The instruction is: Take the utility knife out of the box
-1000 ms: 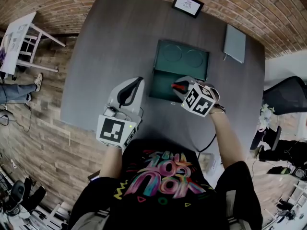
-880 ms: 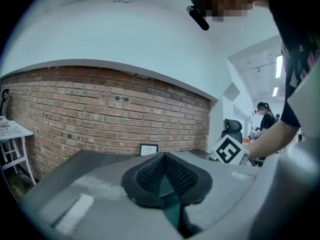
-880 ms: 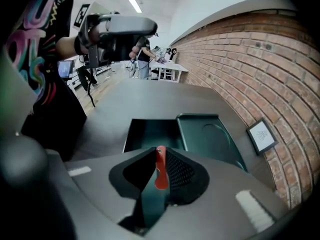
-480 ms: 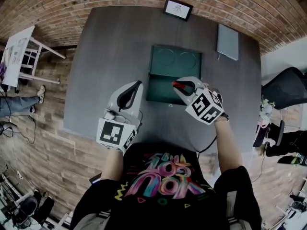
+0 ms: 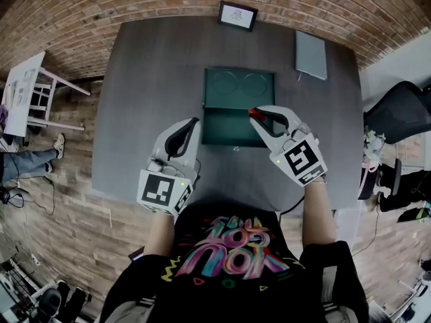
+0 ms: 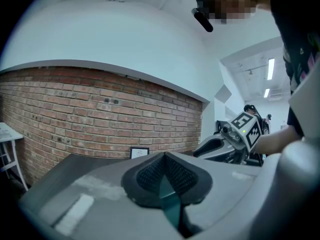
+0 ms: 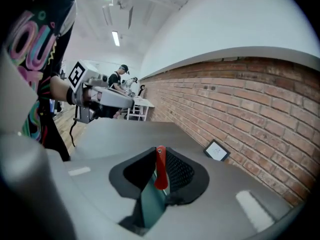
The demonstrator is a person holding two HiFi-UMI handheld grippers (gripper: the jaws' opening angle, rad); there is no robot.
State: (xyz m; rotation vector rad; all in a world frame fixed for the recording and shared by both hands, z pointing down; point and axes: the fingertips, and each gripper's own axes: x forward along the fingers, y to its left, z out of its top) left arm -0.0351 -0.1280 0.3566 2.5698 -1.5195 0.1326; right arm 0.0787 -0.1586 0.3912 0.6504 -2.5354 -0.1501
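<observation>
Right gripper view shows the utility knife (image 7: 161, 167), a slim red handle, standing upright between the pads of the right gripper (image 7: 160, 151), which is closed on it. It is probably light, stiff and a little slippery, so the grip belongs on the middle of the handle, away from the blade end. In the head view it is held over the open green box (image 5: 222, 130) on the grey table (image 5: 148, 73). The left gripper (image 5: 191, 124) is closed and empty, near the box's left side.

Head view steeply down on table (image 5: 148, 79); 2 gripper views face wall (image 6: 100, 114)
</observation>
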